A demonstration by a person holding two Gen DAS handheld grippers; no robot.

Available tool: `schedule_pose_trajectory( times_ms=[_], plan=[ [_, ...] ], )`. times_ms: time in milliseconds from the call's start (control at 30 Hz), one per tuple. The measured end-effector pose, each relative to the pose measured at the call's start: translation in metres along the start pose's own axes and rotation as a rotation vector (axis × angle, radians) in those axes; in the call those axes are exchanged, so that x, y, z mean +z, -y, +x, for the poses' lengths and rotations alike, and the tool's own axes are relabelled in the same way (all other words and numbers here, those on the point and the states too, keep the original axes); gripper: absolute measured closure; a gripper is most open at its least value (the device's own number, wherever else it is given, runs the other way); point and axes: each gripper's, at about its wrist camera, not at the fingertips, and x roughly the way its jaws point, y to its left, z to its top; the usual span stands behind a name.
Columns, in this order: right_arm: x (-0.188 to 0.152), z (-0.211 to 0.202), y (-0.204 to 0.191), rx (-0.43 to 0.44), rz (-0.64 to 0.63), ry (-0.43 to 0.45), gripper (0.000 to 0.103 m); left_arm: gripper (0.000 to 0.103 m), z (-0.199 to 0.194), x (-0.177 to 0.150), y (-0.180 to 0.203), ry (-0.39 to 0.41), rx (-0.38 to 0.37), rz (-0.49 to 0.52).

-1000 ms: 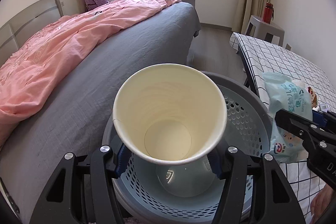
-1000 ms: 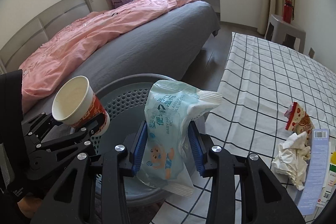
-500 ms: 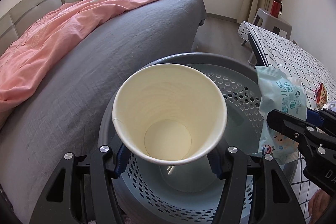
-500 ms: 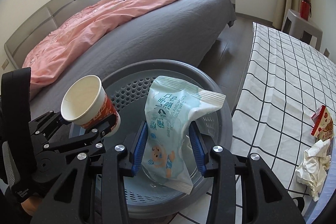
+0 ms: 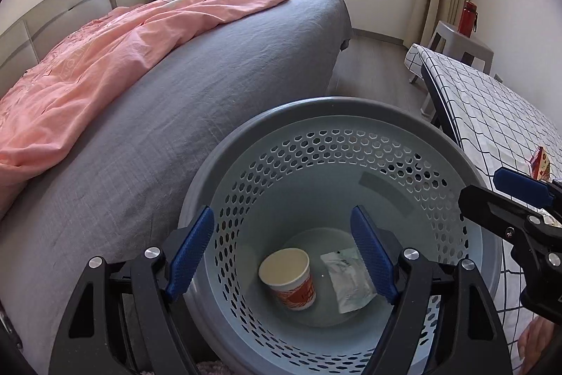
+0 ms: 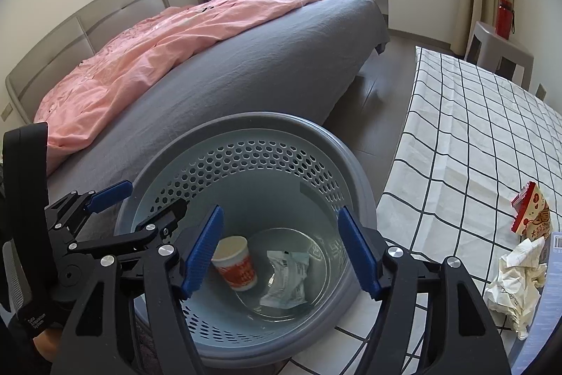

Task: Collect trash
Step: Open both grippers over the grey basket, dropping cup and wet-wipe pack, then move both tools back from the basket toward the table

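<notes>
A paper cup (image 5: 288, 276) with a red printed band and a pale wipes packet (image 5: 347, 280) are seen lying on the floor of a grey perforated basket (image 5: 337, 143), directly below and between the fingers of both grippers. The cup is tilted, its open mouth turned up towards the cameras; the packet lies just beside it, on the side nearer the right gripper.

The basket is placed between a bed (image 5: 210, 86), ahead and to the left of the grippers, and a table covered with a black-and-white checked cloth (image 6: 474, 129) to their right. A pink duvet (image 5: 105, 58) is spread over the grey sheet. On the cloth, right of the right gripper, a red snack wrapper (image 6: 532, 213) and crumpled paper (image 6: 516, 283) are left lying. Further ahead, a red bottle (image 6: 504, 13) is stood on a grey stool (image 6: 498, 51), near curtains and a bright window.

The left gripper (image 5: 281, 255) and the right gripper (image 6: 279, 248) are both held over the basket mouth, pointed steeply down, side by side. The jaws of each have just been opening; they are spread apart, with nothing between the blue pads (image 5: 191, 248).
</notes>
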Motion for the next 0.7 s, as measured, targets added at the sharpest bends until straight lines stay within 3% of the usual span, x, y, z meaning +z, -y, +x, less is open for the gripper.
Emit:
schedule_pose_trajectory(
  times_ms=[700],
  plan=[
    [-0.003,-0.0007,-0.0036,-0.006,-0.007,0.004,0.035,0.027,-0.0005,0.0,-0.0051,0.0,-0.01,-0.02]
  ],
)
